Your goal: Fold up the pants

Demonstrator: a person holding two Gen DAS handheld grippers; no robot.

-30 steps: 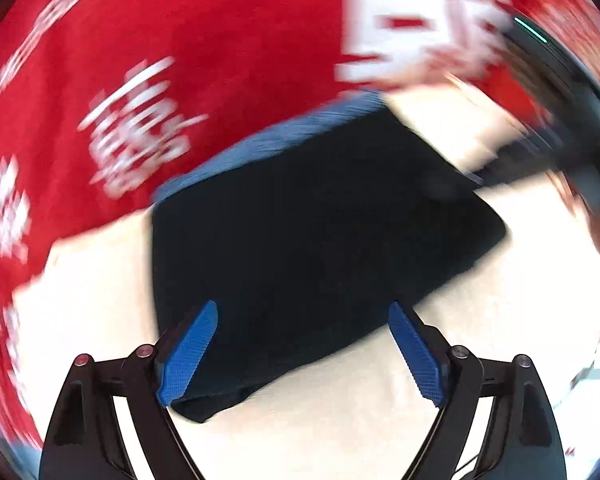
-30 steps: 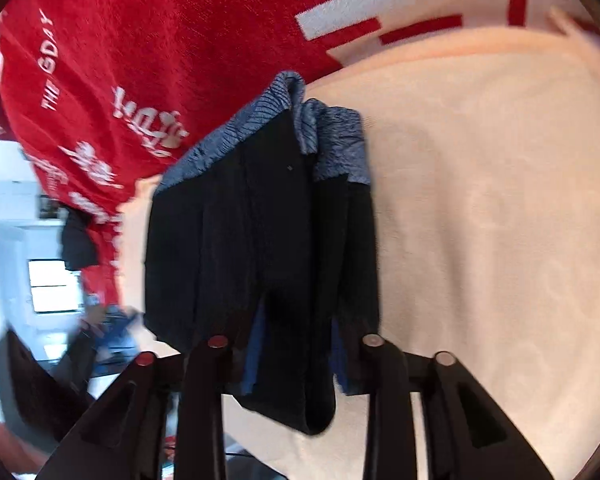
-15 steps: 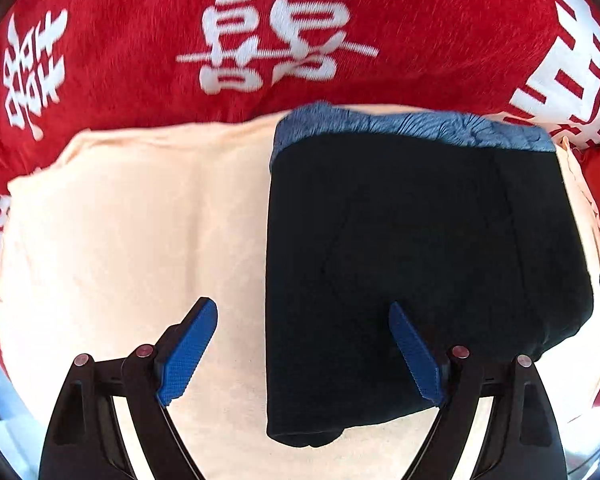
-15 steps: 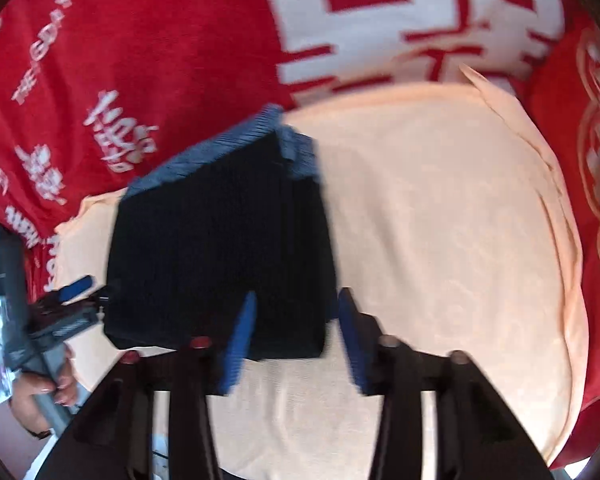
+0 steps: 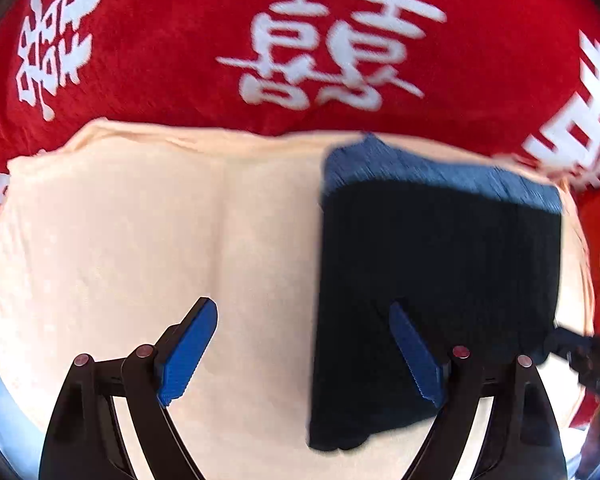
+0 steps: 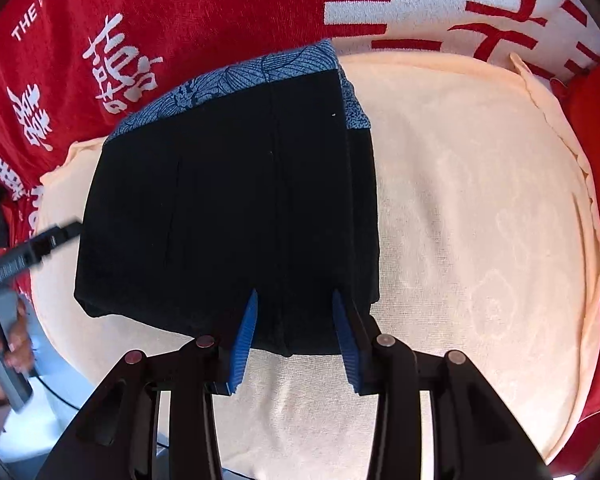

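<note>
The pants (image 6: pixel 228 208) are folded into a dark, almost black rectangle with a blue patterned waistband (image 6: pixel 260 72) at the far edge. They lie flat on a cream towel (image 6: pixel 480 220). My right gripper (image 6: pixel 294 320) hovers over their near edge, jaws partly apart. The blue pads (image 6: pixel 244 336) show bare and do not press the cloth. In the left wrist view the pants (image 5: pixel 440 280) lie to the right. My left gripper (image 5: pixel 302 344) stands wide open, mostly over bare towel (image 5: pixel 140 240). Its right finger (image 5: pixel 414 354) overlaps the pants' left part.
Under the towel lies a red blanket (image 5: pixel 160 60) with white characters. A hand (image 6: pixel 12 340) holds the left gripper's handle at the left edge of the right wrist view. The right gripper's tip (image 5: pixel 572 348) shows beside the pants. Red cloth borders the towel on the right (image 6: pixel 596 120).
The left gripper swung left off the pants, so they now lie on its right side. Fabric bunched between the right fingers a second ago now lies flat, and the pads show bare.
</note>
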